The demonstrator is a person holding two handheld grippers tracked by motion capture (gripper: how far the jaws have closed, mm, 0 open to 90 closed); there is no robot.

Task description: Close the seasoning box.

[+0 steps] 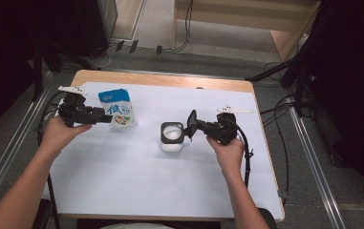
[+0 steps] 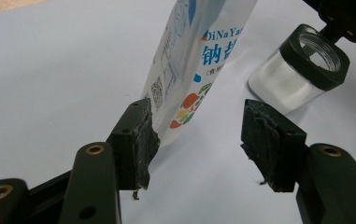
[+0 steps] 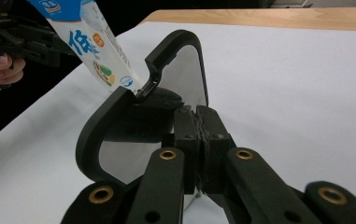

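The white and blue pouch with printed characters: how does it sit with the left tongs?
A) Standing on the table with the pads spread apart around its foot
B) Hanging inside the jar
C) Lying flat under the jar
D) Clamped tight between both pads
A: in the left gripper view the white and blue pouch stands upright while the left tongs gape, with the right pad clear of it.

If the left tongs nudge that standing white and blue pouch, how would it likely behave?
The white and blue printed plastic pouch stands tall on a narrow base, so it probably tips easily. Its film looks glossy and thin, so it is likely floppy and slippery between the open left tongs.
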